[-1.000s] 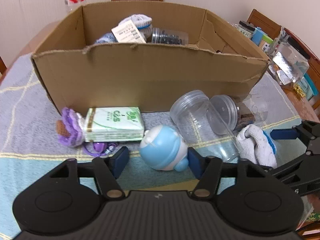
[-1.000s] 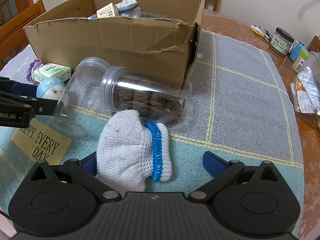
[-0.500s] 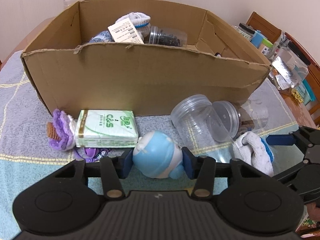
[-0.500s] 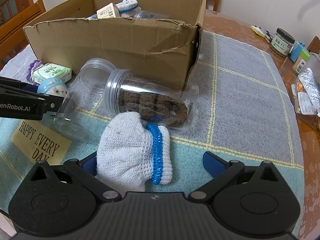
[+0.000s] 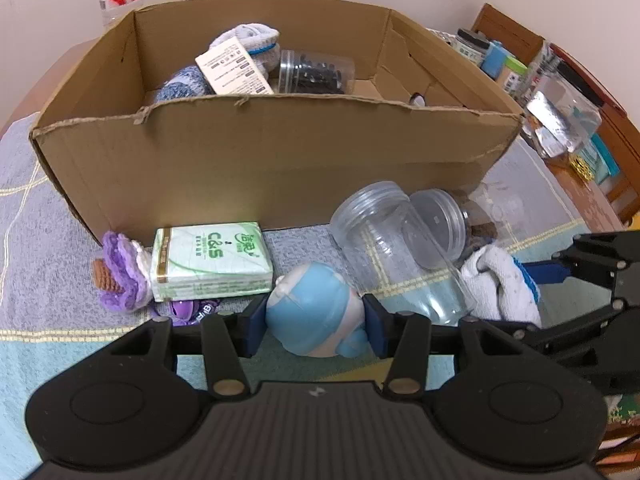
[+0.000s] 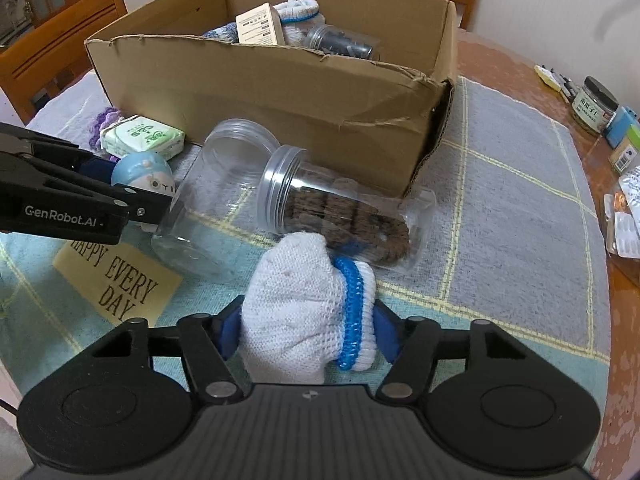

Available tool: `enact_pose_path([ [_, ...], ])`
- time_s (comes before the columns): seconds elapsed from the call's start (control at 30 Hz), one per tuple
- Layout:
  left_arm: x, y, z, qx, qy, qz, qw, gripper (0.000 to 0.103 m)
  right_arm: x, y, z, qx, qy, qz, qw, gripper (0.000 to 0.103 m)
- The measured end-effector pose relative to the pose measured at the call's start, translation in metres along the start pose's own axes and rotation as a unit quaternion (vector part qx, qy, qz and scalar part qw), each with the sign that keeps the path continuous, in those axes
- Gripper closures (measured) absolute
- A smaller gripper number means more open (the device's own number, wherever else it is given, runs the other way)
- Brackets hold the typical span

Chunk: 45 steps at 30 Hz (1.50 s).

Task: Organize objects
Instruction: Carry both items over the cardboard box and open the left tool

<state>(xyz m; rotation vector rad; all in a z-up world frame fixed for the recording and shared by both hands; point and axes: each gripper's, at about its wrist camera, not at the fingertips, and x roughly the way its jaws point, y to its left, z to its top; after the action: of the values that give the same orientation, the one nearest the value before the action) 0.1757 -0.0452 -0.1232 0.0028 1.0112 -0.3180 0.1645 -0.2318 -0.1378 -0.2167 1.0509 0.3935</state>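
My left gripper (image 5: 316, 326) is shut on a small blue and white toy figure (image 5: 314, 312) that rests on the tablecloth, its blue pads pressing both sides. My right gripper (image 6: 308, 332) is shut on a white knitted mitten with a blue cuff band (image 6: 304, 308), squeezed between its blue pads. In the right wrist view the left gripper (image 6: 120, 196) shows at the left with the toy (image 6: 144, 172). The open cardboard box (image 5: 264, 156) stands behind, holding a knitted piece, a small carton and a jar.
Two clear plastic jars (image 6: 224, 192) (image 6: 340, 220) lie on their sides before the box, one with brown contents. A green tissue pack (image 5: 212, 260) and a purple crochet flower (image 5: 118, 276) lie left. Jars, packets and chairs crowd the table's right edge (image 6: 596, 104).
The left jaws closed onto the blue toy. The right jaws, wide apart around the mitten before, have closed in and now pinch it. The jars lie slightly shifted.
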Motion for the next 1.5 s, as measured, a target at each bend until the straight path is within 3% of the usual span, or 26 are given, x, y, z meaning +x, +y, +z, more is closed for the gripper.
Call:
enact_pose_path([
  [0.43,-0.026,-0.003,0.01,0.079,0.027,-0.023,0.9963,0.055,-0.027,-0.017,0.006,0.027,0.025,0.015,0.999,0.036],
  [1.0,-0.09,-0.005,0.048,0.132,0.036,-0.047,0.9895,0.055,-0.088,-0.004,0.05,-0.046,0.0,0.03,0.998,0.036],
  [1.5,-0.13,0.015,0.111,0.128,-0.037,0.001,0.9911,0.055,-0.123,-0.003,0.111,-0.087,-0.065,0.029,0.994,0.036],
])
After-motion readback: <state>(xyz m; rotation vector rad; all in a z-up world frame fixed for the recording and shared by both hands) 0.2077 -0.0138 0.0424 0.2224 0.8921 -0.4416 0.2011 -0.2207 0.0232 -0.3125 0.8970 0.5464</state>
